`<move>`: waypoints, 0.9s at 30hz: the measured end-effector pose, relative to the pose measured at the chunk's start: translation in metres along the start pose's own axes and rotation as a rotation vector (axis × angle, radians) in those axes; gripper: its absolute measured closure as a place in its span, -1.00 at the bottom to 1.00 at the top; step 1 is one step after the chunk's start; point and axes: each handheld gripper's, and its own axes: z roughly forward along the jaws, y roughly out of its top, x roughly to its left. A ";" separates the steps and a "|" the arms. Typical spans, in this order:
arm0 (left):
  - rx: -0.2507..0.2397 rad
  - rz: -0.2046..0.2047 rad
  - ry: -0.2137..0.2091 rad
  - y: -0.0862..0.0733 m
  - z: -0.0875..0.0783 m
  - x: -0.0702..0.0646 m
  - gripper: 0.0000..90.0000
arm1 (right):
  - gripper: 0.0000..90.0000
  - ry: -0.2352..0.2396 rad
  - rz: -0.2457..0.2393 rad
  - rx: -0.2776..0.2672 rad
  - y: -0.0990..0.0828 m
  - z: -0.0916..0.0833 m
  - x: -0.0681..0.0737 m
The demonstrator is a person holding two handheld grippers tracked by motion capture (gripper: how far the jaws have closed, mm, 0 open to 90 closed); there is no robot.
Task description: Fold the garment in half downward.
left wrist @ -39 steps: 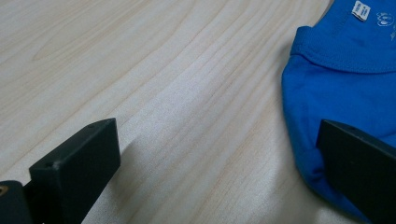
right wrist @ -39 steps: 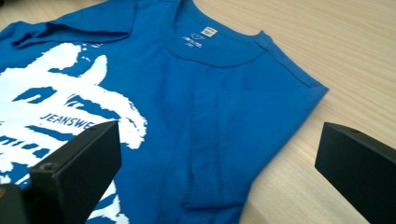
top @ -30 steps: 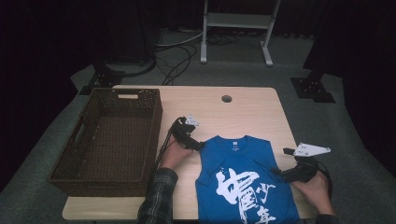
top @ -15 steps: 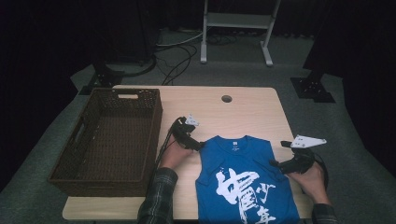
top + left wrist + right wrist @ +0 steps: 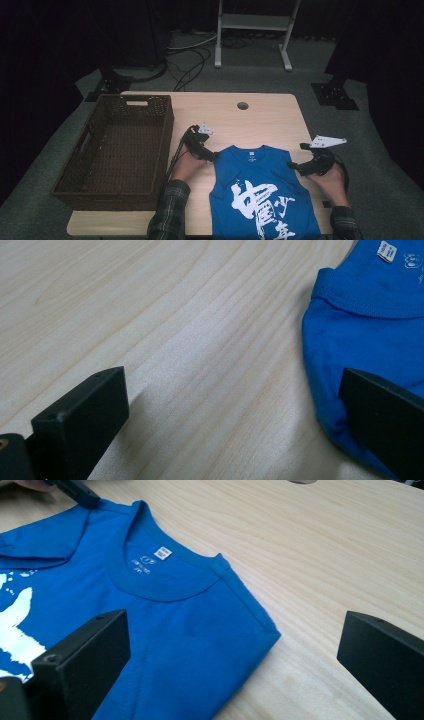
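A blue shirt with white print lies flat on the wooden table, collar toward the far side. My left gripper rests at the shirt's left shoulder, open, with one jaw over bare wood and the other at the blue cloth. My right gripper stands open at the right shoulder. In the right gripper view the shoulder corner lies between the wide-apart jaws, and the collar label shows. Neither gripper holds anything.
A dark wicker basket stands on the left half of the table, close to my left forearm. A round cable hole sits near the far edge. Beyond the table are cables and a metal stand.
My right gripper has moved left and forward, from off the table's right edge to the shirt's right shoulder. The left gripper has stayed at the left shoulder.
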 end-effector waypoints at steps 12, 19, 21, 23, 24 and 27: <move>0.000 -0.001 -0.001 0.000 0.000 0.000 -0.98 | -0.93 0.009 0.009 0.010 0.000 0.011 -0.015; 0.000 -0.001 -0.001 0.000 0.000 0.000 -0.98 | -0.86 0.017 0.013 0.014 0.002 0.016 -0.022; 0.000 -0.001 -0.001 0.000 0.000 0.000 -0.98 | -0.79 0.020 0.017 0.019 0.002 0.018 -0.024; 0.000 -0.001 -0.001 0.000 0.000 0.000 -0.98 | -0.72 0.027 0.020 0.024 0.002 0.020 -0.027; 0.000 -0.001 -0.001 0.000 0.000 0.000 -0.98 | -0.69 0.028 0.020 0.024 0.002 0.021 -0.028; -0.002 -0.003 0.000 0.000 0.000 0.000 -0.98 | -0.61 0.035 0.031 0.028 0.002 0.023 -0.032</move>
